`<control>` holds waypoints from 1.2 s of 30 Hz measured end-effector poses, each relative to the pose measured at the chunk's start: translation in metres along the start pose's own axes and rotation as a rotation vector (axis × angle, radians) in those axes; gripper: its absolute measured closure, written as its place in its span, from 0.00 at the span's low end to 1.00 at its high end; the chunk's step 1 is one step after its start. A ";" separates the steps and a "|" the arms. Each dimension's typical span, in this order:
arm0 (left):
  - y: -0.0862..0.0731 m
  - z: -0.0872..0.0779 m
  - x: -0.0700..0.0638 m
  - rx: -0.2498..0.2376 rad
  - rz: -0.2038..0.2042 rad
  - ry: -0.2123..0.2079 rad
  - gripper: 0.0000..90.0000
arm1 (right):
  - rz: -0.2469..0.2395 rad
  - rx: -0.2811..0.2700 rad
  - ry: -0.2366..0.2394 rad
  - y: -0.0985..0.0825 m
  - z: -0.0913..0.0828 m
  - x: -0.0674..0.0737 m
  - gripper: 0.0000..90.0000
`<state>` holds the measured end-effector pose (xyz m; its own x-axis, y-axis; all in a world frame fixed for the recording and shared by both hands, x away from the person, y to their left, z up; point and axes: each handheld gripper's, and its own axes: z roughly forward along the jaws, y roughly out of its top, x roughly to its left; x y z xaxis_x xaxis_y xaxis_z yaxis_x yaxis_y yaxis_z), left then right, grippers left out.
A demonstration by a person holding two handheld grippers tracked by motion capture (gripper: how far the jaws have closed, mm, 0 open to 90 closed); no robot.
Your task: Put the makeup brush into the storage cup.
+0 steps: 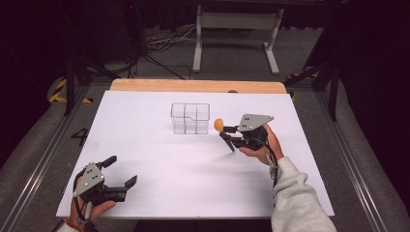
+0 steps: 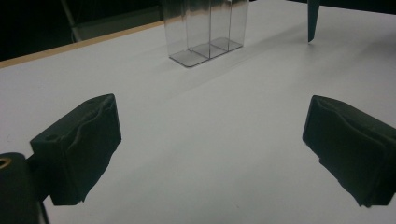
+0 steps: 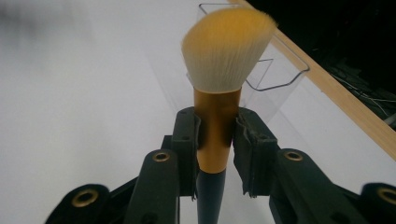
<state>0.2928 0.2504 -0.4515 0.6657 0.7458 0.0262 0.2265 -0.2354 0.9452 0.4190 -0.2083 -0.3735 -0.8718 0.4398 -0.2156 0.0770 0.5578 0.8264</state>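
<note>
A makeup brush [image 1: 218,125] with orange bristles, a gold collar and a dark handle is held tilted above the white sheet, its head just right of a clear compartmented box [image 1: 190,118]. My right gripper [image 1: 227,131] is shut on the gold collar. In the right gripper view the brush [image 3: 226,46] rises between the pads [image 3: 187,140], with the clear box [image 3: 275,70] behind it. At the near left corner, my left gripper [image 1: 123,170] stands open and holds nothing. Its own view looks between its jaws [image 2: 210,149] across bare sheet to the box [image 2: 205,28] and the brush handle's tip [image 2: 312,23].
A white sheet [image 1: 159,159] covers the table, and a wooden edge [image 1: 193,86] shows along the far side. Metal rails [image 1: 43,159] run down both sides. Beyond the table are floor cables [image 1: 164,41] and a white stand [image 1: 237,29].
</note>
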 end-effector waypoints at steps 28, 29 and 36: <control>0.001 -0.002 0.000 -0.025 0.005 0.008 0.05 | 0.198 -0.314 -0.172 -0.019 -0.028 0.001 0.79; 0.001 -0.002 0.000 -0.027 0.006 0.008 0.05 | 0.199 -0.317 -0.179 -0.017 -0.028 0.002 0.79; 0.001 -0.002 -0.001 -0.023 0.007 0.009 0.05 | 0.201 -0.354 -0.223 -0.009 -0.032 0.001 0.79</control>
<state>0.2913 0.2509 -0.4500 0.6605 0.7500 0.0360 0.2054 -0.2265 0.9521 0.4019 -0.2349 -0.3647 -0.7283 0.6767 -0.1079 0.0299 0.1886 0.9816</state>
